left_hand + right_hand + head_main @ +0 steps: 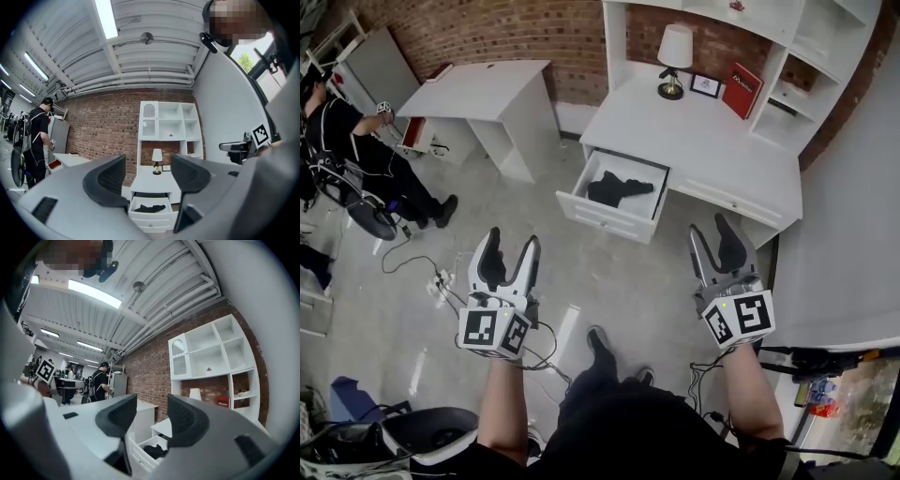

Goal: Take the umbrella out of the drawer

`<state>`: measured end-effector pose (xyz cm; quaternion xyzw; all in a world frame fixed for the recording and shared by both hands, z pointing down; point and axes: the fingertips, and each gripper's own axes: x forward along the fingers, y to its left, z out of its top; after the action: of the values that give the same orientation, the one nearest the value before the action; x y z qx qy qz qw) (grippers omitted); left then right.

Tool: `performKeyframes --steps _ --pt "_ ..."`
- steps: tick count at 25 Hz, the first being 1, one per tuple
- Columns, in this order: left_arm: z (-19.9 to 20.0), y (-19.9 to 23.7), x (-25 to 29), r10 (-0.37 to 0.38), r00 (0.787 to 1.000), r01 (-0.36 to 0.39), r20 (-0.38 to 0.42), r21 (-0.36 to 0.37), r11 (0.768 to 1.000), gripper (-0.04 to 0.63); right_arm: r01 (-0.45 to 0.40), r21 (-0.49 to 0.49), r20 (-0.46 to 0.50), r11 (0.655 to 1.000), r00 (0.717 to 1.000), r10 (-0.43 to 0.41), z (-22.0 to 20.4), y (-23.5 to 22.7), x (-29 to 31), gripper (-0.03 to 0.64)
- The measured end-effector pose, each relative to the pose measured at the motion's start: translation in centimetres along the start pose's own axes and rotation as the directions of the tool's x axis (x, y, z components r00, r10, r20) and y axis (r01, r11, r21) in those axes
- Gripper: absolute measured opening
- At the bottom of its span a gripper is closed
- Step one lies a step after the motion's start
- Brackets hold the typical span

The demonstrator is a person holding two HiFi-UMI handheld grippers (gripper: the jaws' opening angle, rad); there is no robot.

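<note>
A black folded umbrella [619,187] lies in the open drawer [581,204] of the white desk [703,141]. Both grippers hover over the floor, well short of the drawer and pointing toward it. My left gripper [513,241] is open wide with nothing between its jaws; my right gripper [710,228] is open too, more narrowly, and also empty. In the left gripper view the umbrella [151,208] shows far off between the jaws of that gripper [147,174]. The right gripper view has the umbrella [154,451] low between that gripper's [152,416] jaws.
On the desk stand a lamp [674,56], a small picture frame [705,85] and a red book [742,89], under white shelves. A second white table [487,89] stands at the left, with a person in black [356,155] beyond it. Cables [441,281] trail across the floor.
</note>
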<state>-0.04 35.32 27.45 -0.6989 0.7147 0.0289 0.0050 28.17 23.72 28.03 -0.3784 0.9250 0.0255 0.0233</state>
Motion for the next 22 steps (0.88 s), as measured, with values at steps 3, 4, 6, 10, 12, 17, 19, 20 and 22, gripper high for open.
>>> performKeyframes --steps 3,4,6,10,12,17,19,20,22 --pt "-0.2 3.6 3.1 -0.005 1.0 0.006 0.007 -0.011 1.0 0.285 0.023 -0.016 -0.019 1.0 1.0 -0.023 -0.3 0.1 4.0 0.189" --pt "-0.2 4.8 4.1 -0.009 1.0 0.009 0.007 -0.013 1.0 0.285 0.031 -0.021 -0.021 0.999 0.999 -0.031 -0.2 0.1 5.4 0.189" --pt "-0.5 7.1 5.8 -0.015 1.0 0.015 0.004 -0.019 1.0 0.285 0.044 -0.024 -0.016 0.999 0.999 -0.044 -0.2 0.3 7.9 0.189" --pt "-1.3 10.9 8.4 -0.016 1.0 0.016 -0.002 -0.044 0.999 0.285 0.054 -0.042 -0.028 0.998 0.998 -0.055 -0.4 0.9 12.0 0.189" --pt "-1.9 12.3 9.4 -0.016 1.0 0.015 -0.007 -0.055 0.998 0.285 0.054 -0.051 -0.042 0.997 0.998 -0.056 -0.9 1.2 13.7 0.19" --pt "-3.4 15.0 10.8 -0.02 0.999 0.018 -0.026 -0.083 0.996 0.285 0.06 -0.049 -0.068 0.997 0.996 -0.064 -2.1 2.1 16.6 0.19" --pt "-3.6 15.9 11.1 -0.018 0.999 0.016 -0.028 -0.09 0.996 0.285 0.058 -0.051 -0.078 0.997 0.995 -0.062 -2.4 2.4 17.4 0.19" --pt "-3.7 16.2 11.3 -0.018 0.999 0.015 -0.029 -0.093 0.996 0.285 0.058 -0.054 -0.081 0.997 0.995 -0.062 -2.6 2.5 17.7 0.19" --pt "-4.0 16.7 11.7 -0.022 0.999 0.019 -0.029 -0.099 0.995 0.285 0.063 -0.06 -0.081 0.996 0.994 -0.068 -2.8 2.5 18.3 0.19"
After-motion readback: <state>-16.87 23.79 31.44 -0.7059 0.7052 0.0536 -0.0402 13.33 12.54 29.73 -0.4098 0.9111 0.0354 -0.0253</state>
